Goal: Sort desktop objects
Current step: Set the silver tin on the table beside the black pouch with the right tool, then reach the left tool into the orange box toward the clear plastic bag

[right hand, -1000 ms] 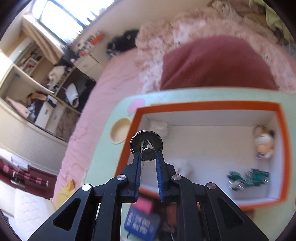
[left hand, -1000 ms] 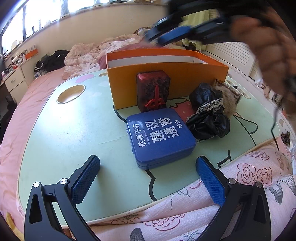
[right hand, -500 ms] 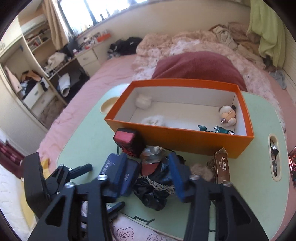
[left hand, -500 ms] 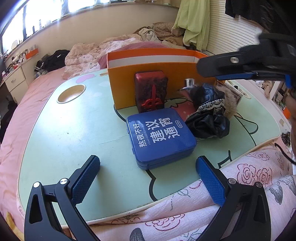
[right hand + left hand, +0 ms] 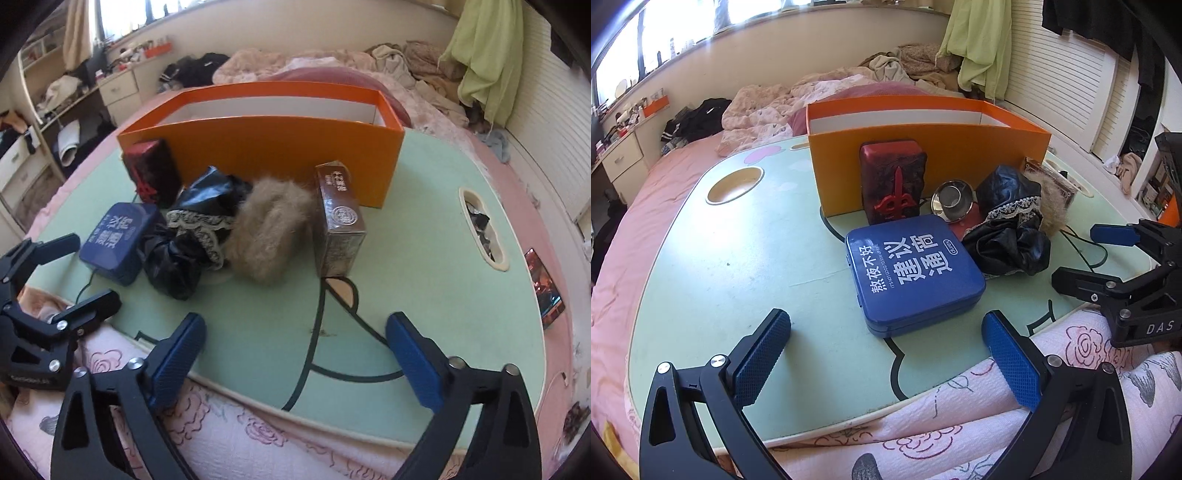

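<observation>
Orange box [image 5: 945,155], blue tin [image 5: 916,269].

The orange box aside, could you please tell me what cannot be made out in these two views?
- Inside of the orange box: its front wall hides the contents in both views.
- Metal cup: seen only in the left wrist view; the black cloth hides it in the right.
- Brown carton: mostly hidden behind the fur piece in the left view.

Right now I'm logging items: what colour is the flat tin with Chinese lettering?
Blue with white lettering; the tin shows best in the left wrist view.
</observation>
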`<state>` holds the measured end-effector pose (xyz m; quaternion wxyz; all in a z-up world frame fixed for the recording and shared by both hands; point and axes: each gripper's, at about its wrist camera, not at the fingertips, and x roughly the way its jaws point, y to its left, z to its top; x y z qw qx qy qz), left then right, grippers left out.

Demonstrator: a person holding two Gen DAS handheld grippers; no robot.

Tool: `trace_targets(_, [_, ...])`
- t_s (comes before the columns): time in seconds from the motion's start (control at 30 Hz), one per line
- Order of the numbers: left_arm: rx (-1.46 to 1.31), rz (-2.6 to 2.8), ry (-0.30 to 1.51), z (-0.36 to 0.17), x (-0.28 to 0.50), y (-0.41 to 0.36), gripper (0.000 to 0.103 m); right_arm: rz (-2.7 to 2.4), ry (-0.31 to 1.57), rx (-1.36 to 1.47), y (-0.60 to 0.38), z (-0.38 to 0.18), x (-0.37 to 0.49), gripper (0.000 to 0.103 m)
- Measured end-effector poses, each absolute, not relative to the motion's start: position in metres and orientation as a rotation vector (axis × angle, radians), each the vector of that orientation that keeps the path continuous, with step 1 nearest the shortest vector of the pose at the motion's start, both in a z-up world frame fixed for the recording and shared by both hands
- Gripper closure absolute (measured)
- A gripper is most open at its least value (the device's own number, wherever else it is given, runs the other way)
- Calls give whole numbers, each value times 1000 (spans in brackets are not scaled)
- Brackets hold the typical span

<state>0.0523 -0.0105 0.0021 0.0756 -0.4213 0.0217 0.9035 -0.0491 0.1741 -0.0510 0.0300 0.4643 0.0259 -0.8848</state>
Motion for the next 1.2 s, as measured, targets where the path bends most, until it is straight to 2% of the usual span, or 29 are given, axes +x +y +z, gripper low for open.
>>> trace_targets(1.2, [-1264,2711,64,3,54,-11,0,-2735,65,1433,177,-51,-45,0])
